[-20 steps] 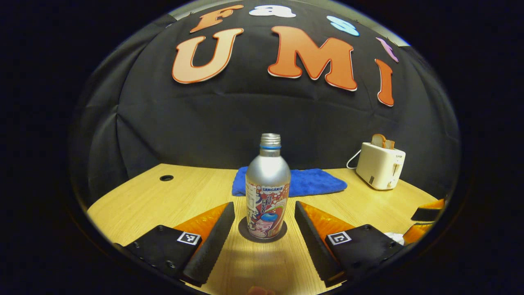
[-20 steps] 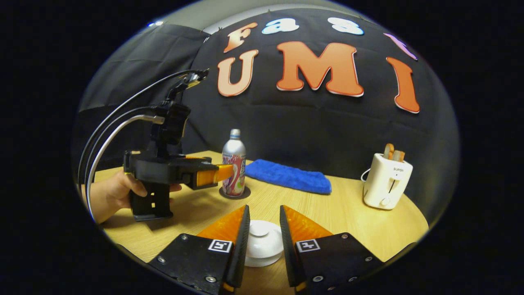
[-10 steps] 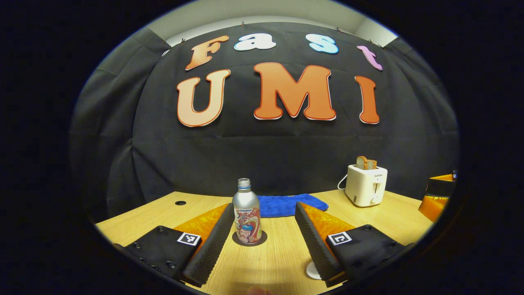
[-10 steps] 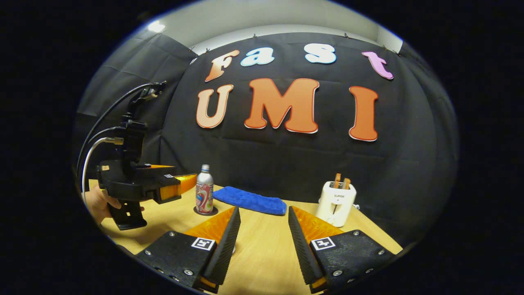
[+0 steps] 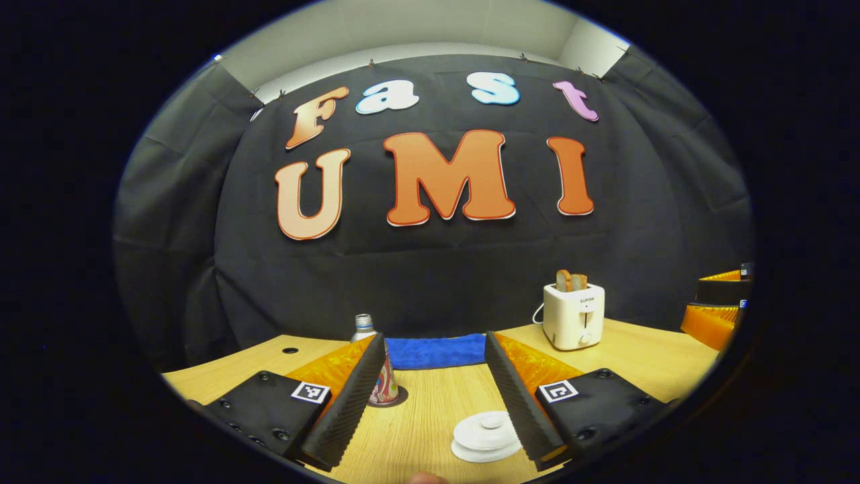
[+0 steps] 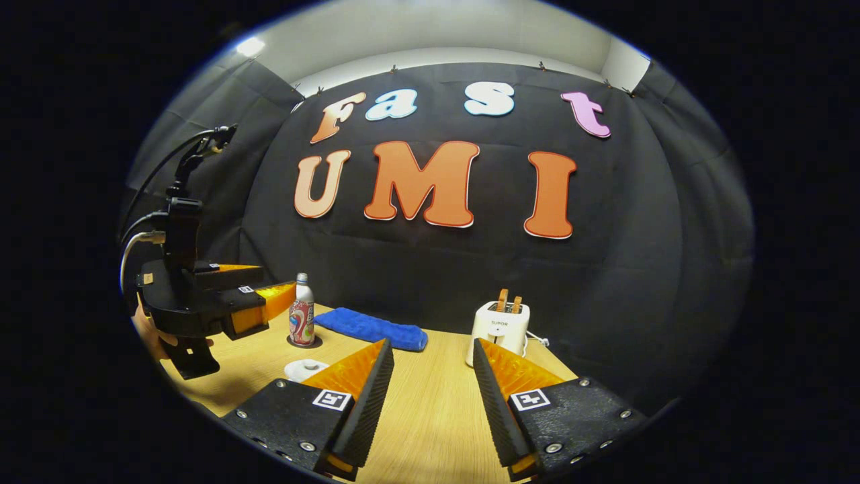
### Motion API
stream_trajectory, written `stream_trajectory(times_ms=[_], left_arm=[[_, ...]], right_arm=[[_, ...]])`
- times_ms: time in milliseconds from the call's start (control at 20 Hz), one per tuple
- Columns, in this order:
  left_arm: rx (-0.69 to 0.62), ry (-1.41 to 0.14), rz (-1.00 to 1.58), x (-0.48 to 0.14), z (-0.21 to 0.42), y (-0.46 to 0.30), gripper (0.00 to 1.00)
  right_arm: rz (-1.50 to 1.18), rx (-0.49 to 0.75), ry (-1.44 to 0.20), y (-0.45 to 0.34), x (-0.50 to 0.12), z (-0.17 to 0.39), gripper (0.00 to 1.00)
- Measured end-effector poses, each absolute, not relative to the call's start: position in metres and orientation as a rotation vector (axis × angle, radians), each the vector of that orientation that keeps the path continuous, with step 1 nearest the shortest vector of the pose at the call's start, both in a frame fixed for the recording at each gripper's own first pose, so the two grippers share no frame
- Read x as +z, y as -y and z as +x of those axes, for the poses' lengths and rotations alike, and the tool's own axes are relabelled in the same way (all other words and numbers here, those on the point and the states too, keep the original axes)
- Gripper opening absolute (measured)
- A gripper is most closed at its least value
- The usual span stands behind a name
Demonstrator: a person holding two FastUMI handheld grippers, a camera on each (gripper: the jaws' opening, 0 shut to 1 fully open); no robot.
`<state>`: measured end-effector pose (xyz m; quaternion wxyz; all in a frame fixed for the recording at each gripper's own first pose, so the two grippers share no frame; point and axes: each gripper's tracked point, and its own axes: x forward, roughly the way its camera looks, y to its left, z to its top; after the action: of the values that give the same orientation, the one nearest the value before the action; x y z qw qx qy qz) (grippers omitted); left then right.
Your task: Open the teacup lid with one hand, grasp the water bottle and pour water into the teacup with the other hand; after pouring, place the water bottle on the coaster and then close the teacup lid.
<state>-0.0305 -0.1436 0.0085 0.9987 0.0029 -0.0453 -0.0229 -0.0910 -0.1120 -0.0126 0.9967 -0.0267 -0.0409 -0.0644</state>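
A silver water bottle (image 6: 302, 314) with a colourful label stands upright on a dark round coaster (image 6: 306, 342). In the left gripper view my own left finger half hides the bottle (image 5: 363, 327). The white teacup (image 5: 485, 433), lid on, sits on the table close to the inner side of my right finger. My left gripper (image 5: 433, 339) is open, holds nothing and is drawn back from the bottle. In the right gripper view the left gripper (image 6: 269, 293) hovers left of the bottle, held by a hand (image 6: 144, 331). My right gripper (image 6: 432, 349) is open and empty, with the teacup (image 6: 306, 368) off to its left.
A blue towel (image 6: 369, 329) lies behind the bottle by the black wall. A white toaster (image 6: 499, 325) with toast stands on the right of the wooden table (image 6: 430, 417). The right gripper's edge (image 5: 717, 306) shows far right in the left gripper view.
Both grippers have drawn back and risen. The left one left the bottle standing on the coaster. The right one opened wider and came away from the lidded teacup.
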Motion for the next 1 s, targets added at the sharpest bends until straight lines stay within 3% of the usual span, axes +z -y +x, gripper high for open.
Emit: stream_trajectory(times_ms=[250,300,550,650,700,750,800,850,1000], left_arm=[[-0.014,0.135,0.002,0.041,-0.044,0.127,1.0],[-0.008,0.146,0.004,0.046,-0.045,0.121,0.93],[0.045,0.15,-0.006,0.06,-0.049,0.091,0.98],[0.068,0.147,-0.005,0.061,-0.05,0.08,0.93],[0.078,0.142,-0.002,0.059,-0.051,0.075,1.0],[0.082,0.138,0.001,0.057,-0.052,0.072,1.0],[0.093,0.135,0.003,0.056,-0.053,0.068,0.93],[0.095,0.132,0.004,0.055,-0.053,0.066,1.0],[0.112,0.127,0.023,0.053,-0.055,0.058,1.0]], right_arm=[[-0.062,-0.139,0.096,0.113,0.0,-0.098,0.71],[-0.065,-0.144,0.103,0.113,0.003,-0.1,0.71],[-0.055,-0.144,0.12,0.113,0.01,-0.109,0.72],[-0.064,-0.145,0.117,0.113,0.009,-0.113,0.72],[-0.065,-0.146,0.12,0.114,0.01,-0.115,0.72],[-0.063,-0.147,0.122,0.114,0.01,-0.114,0.72],[-0.055,-0.146,0.124,0.114,0.011,-0.115,0.72],[-0.047,-0.143,0.125,0.113,0.01,-0.114,0.72],[-0.036,-0.144,0.125,0.113,0.009,-0.111,0.72]])
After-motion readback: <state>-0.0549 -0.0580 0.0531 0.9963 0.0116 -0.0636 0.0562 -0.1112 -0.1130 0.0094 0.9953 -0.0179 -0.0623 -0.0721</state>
